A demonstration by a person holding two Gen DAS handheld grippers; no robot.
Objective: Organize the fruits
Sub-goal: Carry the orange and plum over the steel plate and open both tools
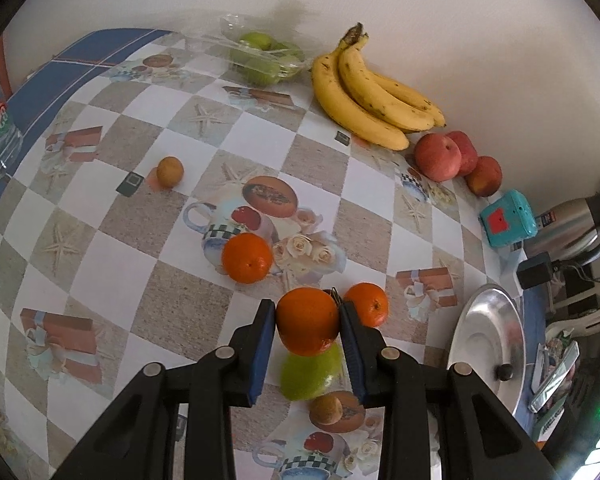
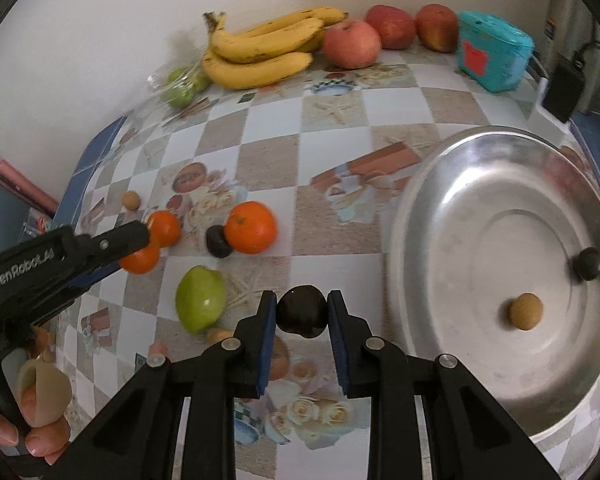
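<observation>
My left gripper (image 1: pixel 307 312) is shut on an orange (image 1: pixel 307 322), held just above the table; the same held orange (image 2: pixel 140 259) shows at the left of the right wrist view. Two more oranges (image 1: pixel 247 258) (image 1: pixel 367 304) lie on the checked tablecloth, and a green pear (image 1: pixel 312 374) lies under the held one. My right gripper (image 2: pixel 302 301) is shut on a small dark round fruit (image 2: pixel 302 313), left of the steel plate (image 2: pixel 480 168). On the plate sit a small tan fruit (image 2: pixel 525 311) and a dark fruit (image 2: pixel 588 263). Another dark fruit (image 2: pixel 218 242) rests beside an orange (image 2: pixel 251 227).
Along the back wall lie bananas (image 1: pixel 372 96), three red apples (image 1: pixel 440 156) and green fruit in a clear pack (image 1: pixel 266 56). A teal box (image 1: pixel 508 218) stands at the right. Small tan fruits (image 1: pixel 170 172) (image 1: pixel 327 408) sit on the cloth. A hand (image 2: pixel 40 432) holds the left gripper's handle.
</observation>
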